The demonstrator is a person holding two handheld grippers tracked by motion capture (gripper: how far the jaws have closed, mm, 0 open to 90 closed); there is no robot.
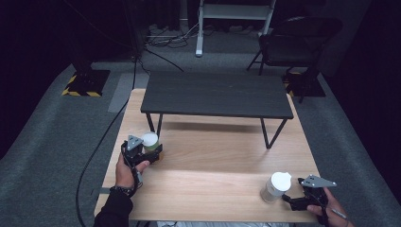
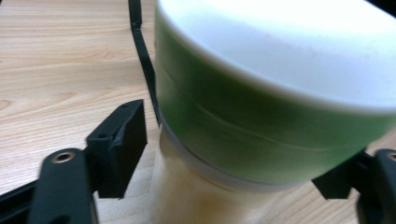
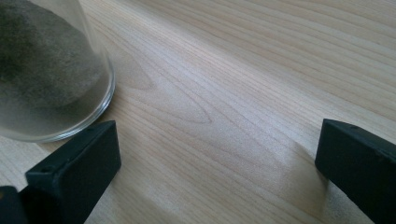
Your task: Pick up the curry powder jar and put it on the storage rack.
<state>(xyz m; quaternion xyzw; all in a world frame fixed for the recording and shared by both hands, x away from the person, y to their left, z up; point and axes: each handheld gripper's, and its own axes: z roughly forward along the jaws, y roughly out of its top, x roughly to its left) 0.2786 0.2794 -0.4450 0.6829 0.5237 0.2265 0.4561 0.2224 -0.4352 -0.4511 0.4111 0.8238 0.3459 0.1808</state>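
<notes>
Two jars sit on the pale wooden table [image 1: 213, 156], one near each of my grippers. In the high view the left gripper [image 1: 150, 152] shows at the lower left of the frame, held by my left hand [image 1: 126, 169], and its jaws reach around the green-banded jar [image 1: 151, 143] with the white lid. In the left gripper view that jar [image 2: 261, 112] takes up the centre and right of the frame, very close. The left jaw stands apart from the jar's wall with wood showing in the gap, and the right jaw sits at the lower right edge against the jar's side, though I cannot tell if it truly touches. So the jaws are spread wide around the jar, not pressed on it.

At the lower right of the high view my right hand [image 1: 326, 208] holds the right gripper [image 1: 289, 200], which sits just beside the clear jar [image 1: 275, 187] with a white cap. In the right gripper view the clear jar [image 3: 46, 70] stands in the upper left of the frame, its glass base resting on the wood and dark grainy contents inside. The two black jaws are spread wide with bare wood between them, and the jar stands outside them, just beyond the left jaw's tip.

A dark low bench [image 1: 215, 94] stands across the far part of the table, upper centre of the high view
</notes>
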